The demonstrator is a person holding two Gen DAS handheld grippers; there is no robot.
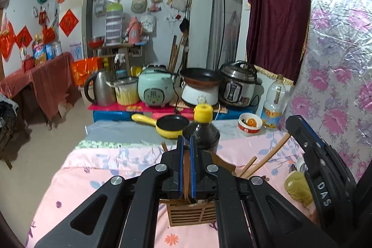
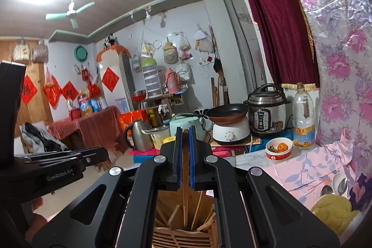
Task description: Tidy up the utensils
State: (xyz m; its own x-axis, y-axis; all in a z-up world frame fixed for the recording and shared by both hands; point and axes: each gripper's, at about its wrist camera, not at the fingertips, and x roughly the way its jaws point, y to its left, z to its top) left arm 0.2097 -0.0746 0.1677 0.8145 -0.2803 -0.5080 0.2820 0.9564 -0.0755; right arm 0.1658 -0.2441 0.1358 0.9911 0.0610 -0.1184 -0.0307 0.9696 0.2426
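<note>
**Above the wooden holder, both claws clamped on chopsticks**

In the left wrist view, the left claw [image 1: 186, 150] has its blue-padded fingers [image 1: 180, 166] drawn close together on a wooden chopstick [image 1: 186, 178] that runs down between them into the slatted wooden holder [image 1: 193, 213]. The holder stands on the counter [image 1: 104, 169], which is covered by a pink floral cloth. More chopsticks [image 1: 250, 166] lean out of the holder to the right. Just beyond the claw stands a dark sauce bottle [image 1: 204, 131] with a yellow cap, and behind it lies a yellow frying pan [image 1: 167, 126]. A small bowl [image 1: 250, 124] holding an orange item sits farther right. The right claw's black body fills the right edge, with white spoons [image 1: 301, 165] and a yellow-green cloth [image 1: 298, 187] beside it.

In the right wrist view, the right claw [image 2: 186, 148] is likewise clamped on a chopstick [image 2: 185, 196], which drops straight into the open top of the holder [image 2: 181, 236], among several other sticks leaning inside. To the right lie spoons [image 2: 339, 183] on the floral cloth, next to the yellow-green cloth [image 2: 332, 206].
</note>
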